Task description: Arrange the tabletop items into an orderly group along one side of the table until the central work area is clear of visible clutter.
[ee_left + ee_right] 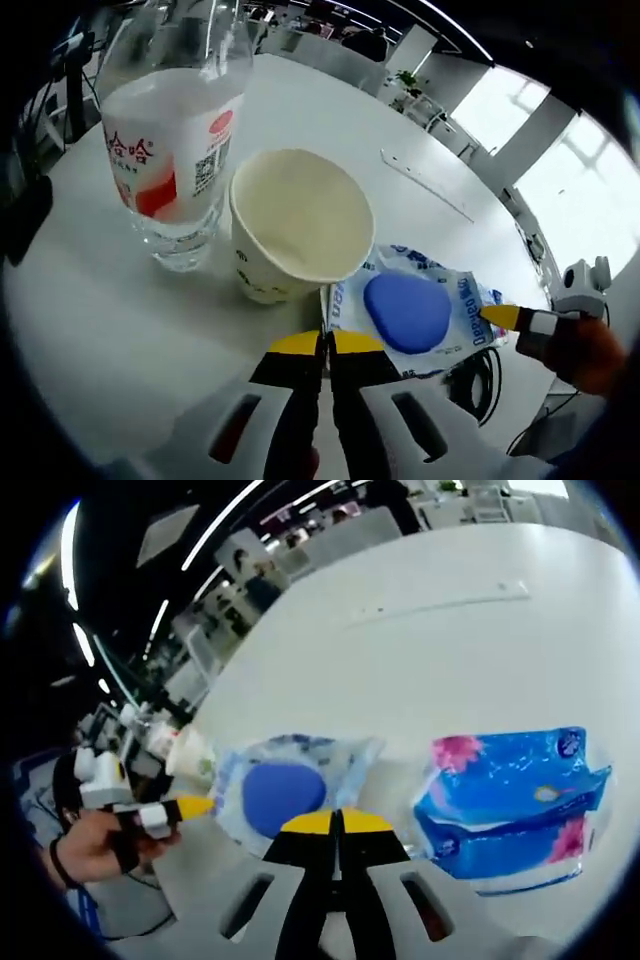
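Table: white round top (120,320), seen in both views; a thin line or strip crosses it at 1 o'clock in the left gripper view.
Bottle: clear plastic water bottle (170,140) with a red and white label, upright at 10 o'clock in the left gripper view, just beside the cup.
Cup: cream paper cup (300,225), upright and open-mouthed, near the middle of the left gripper view; its base sits just beside the pouch's edge.
Pouch: clear plastic packet with a blue rounded pad inside (410,312), lying flat at 4 o'clock in the left gripper view; in the right gripper view it (285,792) lies at 8 o'clock, just ahead of the jaws.
Tissue pack: blue soft pack with pink flowers (515,805), lying flat at 4 o'clock in the right gripper view, near the pouch but apart from it.
Left gripper: yellow-tipped jaws (326,343) pressed together with nothing between them, at the near edge of the pouch, beside the cup's base.
Right gripper: yellow-tipped jaws (337,823) closed against each other, holding nothing, between pouch and tissue pack.
Hand: person's hand (95,845) at 8 o'clock in the right gripper view, holding the other gripper, whose yellow tip points at the pouch.
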A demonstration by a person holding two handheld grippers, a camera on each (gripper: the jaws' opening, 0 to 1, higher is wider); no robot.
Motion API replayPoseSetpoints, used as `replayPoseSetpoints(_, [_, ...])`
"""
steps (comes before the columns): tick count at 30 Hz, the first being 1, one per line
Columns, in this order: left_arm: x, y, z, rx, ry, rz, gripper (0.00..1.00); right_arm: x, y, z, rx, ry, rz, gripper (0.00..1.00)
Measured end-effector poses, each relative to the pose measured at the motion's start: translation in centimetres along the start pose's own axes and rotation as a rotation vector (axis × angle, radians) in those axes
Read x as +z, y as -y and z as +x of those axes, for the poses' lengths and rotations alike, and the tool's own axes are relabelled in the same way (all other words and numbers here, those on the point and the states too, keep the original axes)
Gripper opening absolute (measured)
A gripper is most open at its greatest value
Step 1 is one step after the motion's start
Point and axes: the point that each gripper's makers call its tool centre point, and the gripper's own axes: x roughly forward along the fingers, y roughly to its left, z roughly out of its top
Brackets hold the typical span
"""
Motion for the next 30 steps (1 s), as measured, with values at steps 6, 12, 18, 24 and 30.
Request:
replayPoseSetpoints(6, [0.6,0.3,0.9,-0.010,0.018,0.003,0.00,0.3,0.5,-0.1,0.002,0.001,-0.073,0.00])
replayPoseSetpoints(12, [0.3,-0.2,0.3,-0.026,0.024,-0.010,0.04,-0.4,0.8,-0.7,0.028,-0.011,-0.077,0.05])
replayPoseSetpoints(18, [-0.5,-0.7,0.0,-0.044,0.029,-0.045,0.06,-1.9,0.9,-1.4,0.021,-0.040,-0.112,0.07])
replayPoseSetpoints(24, [-0.3,-0.4,0.3,-0.053,0.031,-0.034,0.01,-2.0,0.2,-1.3,0.027,-0.035,-0.104,0.01])
replayPoseSetpoints(30, [0.2,-0.4,0.6,-0.054,0.034,-0.048,0.01,-1.6,-0.1,-1.4,0.010,-0.031,-0.102,0.00])
